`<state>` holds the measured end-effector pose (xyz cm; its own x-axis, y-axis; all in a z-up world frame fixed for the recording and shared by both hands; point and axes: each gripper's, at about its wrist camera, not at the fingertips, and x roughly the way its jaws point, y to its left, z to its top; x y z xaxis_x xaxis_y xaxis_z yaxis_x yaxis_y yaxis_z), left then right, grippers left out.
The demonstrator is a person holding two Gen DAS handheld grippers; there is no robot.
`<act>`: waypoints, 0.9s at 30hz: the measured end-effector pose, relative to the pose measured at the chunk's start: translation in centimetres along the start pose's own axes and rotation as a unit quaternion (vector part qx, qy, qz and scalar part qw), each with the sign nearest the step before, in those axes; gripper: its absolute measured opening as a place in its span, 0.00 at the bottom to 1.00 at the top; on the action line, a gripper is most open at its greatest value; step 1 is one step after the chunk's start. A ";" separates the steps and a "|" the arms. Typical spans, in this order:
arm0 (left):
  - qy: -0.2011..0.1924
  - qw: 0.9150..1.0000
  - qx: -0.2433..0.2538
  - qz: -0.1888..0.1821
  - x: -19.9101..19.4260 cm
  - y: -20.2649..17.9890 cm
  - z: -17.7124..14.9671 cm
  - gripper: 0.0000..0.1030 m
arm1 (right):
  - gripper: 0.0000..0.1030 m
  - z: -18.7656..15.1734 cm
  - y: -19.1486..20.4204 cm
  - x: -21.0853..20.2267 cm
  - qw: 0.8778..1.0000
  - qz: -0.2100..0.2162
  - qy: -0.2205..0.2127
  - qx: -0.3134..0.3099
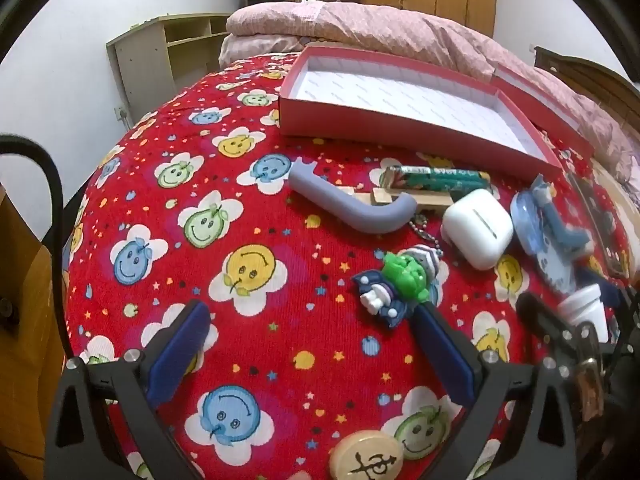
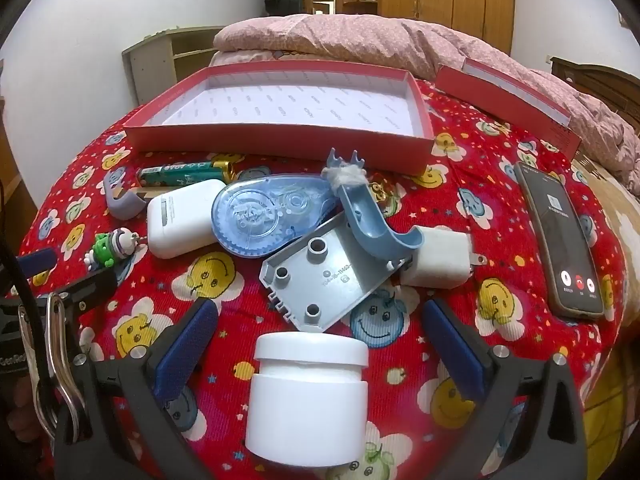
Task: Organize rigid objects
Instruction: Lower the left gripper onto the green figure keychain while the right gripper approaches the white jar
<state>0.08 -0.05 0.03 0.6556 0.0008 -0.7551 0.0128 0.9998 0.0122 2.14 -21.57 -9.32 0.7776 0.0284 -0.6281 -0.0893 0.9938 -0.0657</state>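
Here the red box [image 2: 280, 136], a shallow open tray with a white lining, lies flat at the far side of the bed with its long axis running left to right in the right wrist view. Its lid [image 2: 508, 100] lies just beside it to the right, tilted against the pink quilt [image 2: 360, 36]. In front of the box the small things are strewn close together: a pair of green batteries [image 2: 180, 172] lying sideways, parallel to the box's front wall, a white earbud case [image 2: 184, 218], a blue correction-tape dispenser [image 2: 268, 216], a grey plastic plate [image 2: 324, 276] with a blue hook [image 2: 372, 220] resting on it, a white charger plug [image 2: 436, 260] and a green toy figure [image 2: 108, 248]. A phone [image 2: 560, 236] lies well to the right, its long axis pointing away from the camera.

All of it rests on a red smiley-print cloth [image 1: 248, 216]; behind are white walls, a wooden shelf [image 1: 160, 56] and wardrobes.

The right gripper [image 2: 320, 316] stands wide open with a white jar [image 2: 308, 396] upright between its fingers [image 2: 188, 344], seemingly untouched by either pad, though the fisheye makes that hard to judge. The left gripper [image 1: 312, 320] is equally wide, holding nothing, its right finger just beside the toy figure.
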 end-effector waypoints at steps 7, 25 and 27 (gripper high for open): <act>-0.001 1.000 0.001 0.001 0.1 -0.6 -0.5 1.00 | 1.00 0.2 0.0 0.2 1.000 0.005 0.006 0.000; 0.000 0.999 0.023 -0.048 -1.9 1.1 -0.6 0.89 | 1.00 -0.3 -0.3 -1.0 0.999 0.039 0.023 -0.008; -0.005 0.999 0.027 -0.045 -2.4 1.1 -0.5 0.87 | 0.99 -0.5 -0.4 -1.4 0.998 0.052 0.028 -0.012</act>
<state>-1.84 1.08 1.55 0.6580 -0.0898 -0.7477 0.1121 0.9935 -0.0207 0.73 -22.07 -8.78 0.7273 0.1244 -0.6749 -0.1831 0.9830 -0.0161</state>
